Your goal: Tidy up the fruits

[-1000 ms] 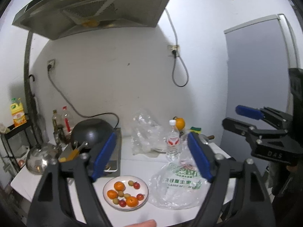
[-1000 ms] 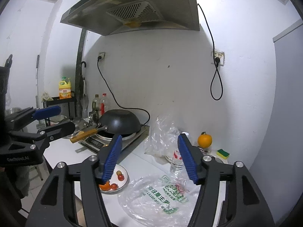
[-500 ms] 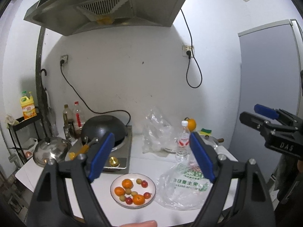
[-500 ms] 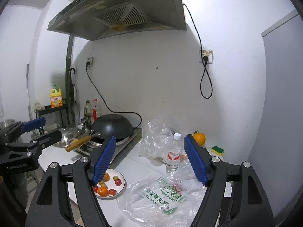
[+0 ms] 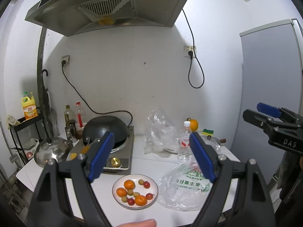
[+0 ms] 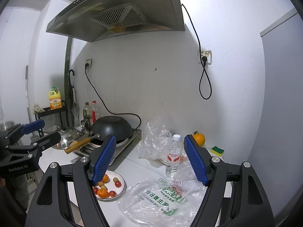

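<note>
A white plate (image 5: 151,184) near the counter's front edge carries small oranges (image 5: 129,184), cherry tomatoes (image 5: 146,184) and little green fruits. To its right lies a flattened clear plastic bag (image 5: 186,187) with green print. My left gripper (image 5: 151,135) hovers above and in front of the plate, open and empty. My right gripper (image 6: 150,138) is open too, held over the bag (image 6: 157,202) with nothing between its blue pads; the plate (image 6: 121,179) shows past its left finger. Each gripper also appears in the other's view: right gripper (image 5: 255,112), left gripper (image 6: 47,130).
A black wok (image 5: 106,128) sits on a stove at the back left, beside a steel lid (image 5: 50,148) and bottles. A water bottle (image 5: 184,143), a crumpled clear bag (image 5: 157,132), a lone orange (image 5: 193,124) and a sponge (image 6: 217,150) stand behind. A fingertip (image 5: 140,223) shows at the bottom.
The right gripper's jaws have spread wider. Both views have swung slightly, so the counter sits a little differently in frame. Nothing on the counter has moved.
</note>
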Demonstrator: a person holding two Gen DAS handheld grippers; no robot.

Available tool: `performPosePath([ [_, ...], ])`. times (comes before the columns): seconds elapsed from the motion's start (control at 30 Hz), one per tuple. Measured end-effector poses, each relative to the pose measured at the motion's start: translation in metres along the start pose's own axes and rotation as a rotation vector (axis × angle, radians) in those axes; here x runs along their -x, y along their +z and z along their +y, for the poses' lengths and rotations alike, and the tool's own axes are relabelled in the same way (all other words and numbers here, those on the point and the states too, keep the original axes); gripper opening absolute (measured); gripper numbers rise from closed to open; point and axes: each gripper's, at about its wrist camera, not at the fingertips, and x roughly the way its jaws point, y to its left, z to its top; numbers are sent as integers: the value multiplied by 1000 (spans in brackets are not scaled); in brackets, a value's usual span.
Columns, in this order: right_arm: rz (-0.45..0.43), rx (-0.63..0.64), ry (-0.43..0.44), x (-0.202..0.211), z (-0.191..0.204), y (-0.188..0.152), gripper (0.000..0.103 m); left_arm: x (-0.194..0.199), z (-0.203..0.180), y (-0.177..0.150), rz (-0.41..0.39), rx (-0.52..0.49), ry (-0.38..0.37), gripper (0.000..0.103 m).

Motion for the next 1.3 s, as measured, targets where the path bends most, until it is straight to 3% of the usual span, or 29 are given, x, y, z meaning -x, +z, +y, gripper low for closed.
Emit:
performPosePath([
  [1.3, 37, 9, -2, -17, 2, -6, 77, -26, -2, -7, 40, -18, -19, 83],
])
